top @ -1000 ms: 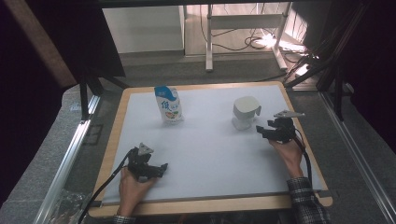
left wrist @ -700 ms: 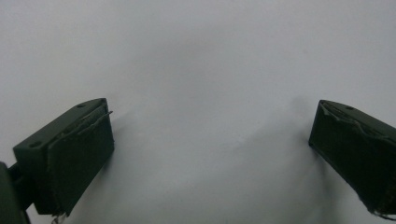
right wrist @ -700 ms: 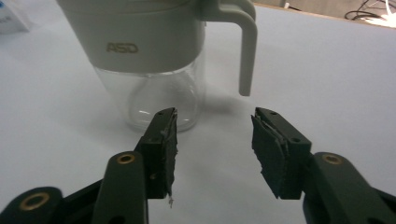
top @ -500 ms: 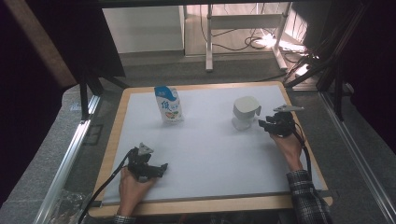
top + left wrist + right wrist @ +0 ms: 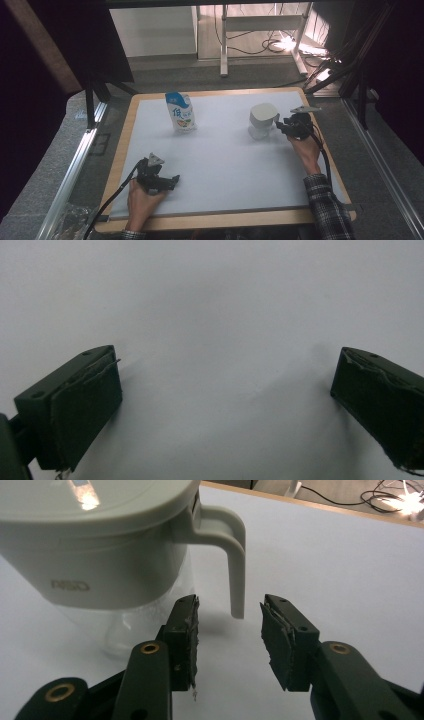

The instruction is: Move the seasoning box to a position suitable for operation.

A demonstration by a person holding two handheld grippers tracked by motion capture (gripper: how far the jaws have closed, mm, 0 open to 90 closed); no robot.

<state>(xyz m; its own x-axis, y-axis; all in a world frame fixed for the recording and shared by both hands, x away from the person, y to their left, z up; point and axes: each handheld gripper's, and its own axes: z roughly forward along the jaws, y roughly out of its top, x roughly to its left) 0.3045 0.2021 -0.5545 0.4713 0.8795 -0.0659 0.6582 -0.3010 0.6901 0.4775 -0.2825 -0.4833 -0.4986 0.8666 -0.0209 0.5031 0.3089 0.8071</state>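
My right fingers [image 5: 227, 630] have crept closer to the pitcher [image 5: 262, 120] over the last second, so the grasp looks near; they gape partway, holding nothing, its handle [image 5: 231, 555] just ahead between them. It's grey-lidded with a clear base. My left fingers [image 5: 225, 405] (wide, empty) rest over bare counter [image 5: 225, 150].
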